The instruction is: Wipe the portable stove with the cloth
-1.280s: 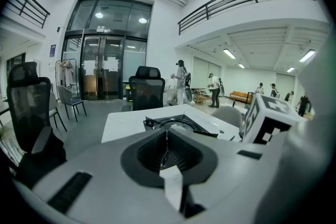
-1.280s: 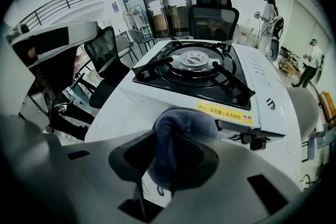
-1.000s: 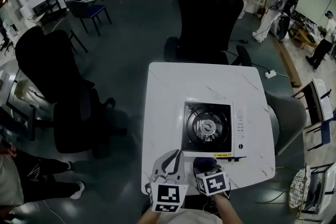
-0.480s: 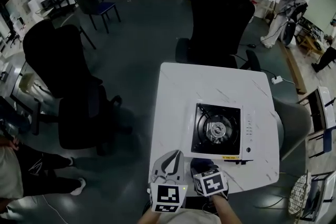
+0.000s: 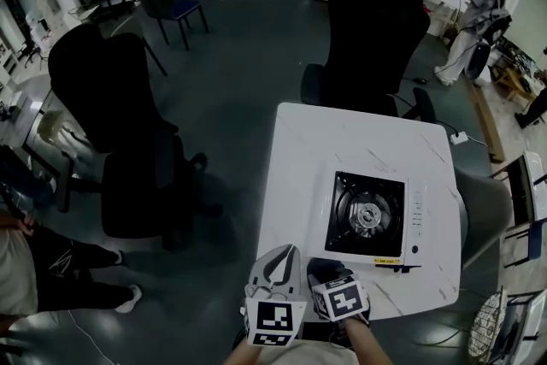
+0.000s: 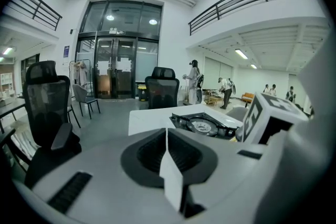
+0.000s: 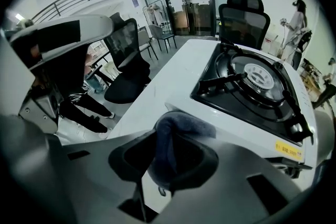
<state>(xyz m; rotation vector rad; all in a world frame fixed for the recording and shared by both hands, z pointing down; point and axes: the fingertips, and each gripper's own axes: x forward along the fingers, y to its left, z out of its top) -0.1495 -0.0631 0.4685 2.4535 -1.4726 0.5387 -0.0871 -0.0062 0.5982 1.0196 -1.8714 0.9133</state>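
Portable stove point(image 5: 369, 216) sits on the right half of the white surface point(image 5: 342, 141), close to the near edge and just ahead of the right gripper point(image 7: 176, 157). That gripper's fingers are grasping a bunched dark blue cloth point(image 7: 181, 126), which is not yet on the stove. The left gripper point(image 6: 168, 160) is held alongside, its fingers clenched together on nothing.

To wipe well, I would keep the clamp firm and lead with the cloth's free fold. Starting on the near white rim seems best, then working around the raised pan supports so nothing snags.

The stove has a white body, a black recessed top, a round silvery burner and a yellow label on its near edge.
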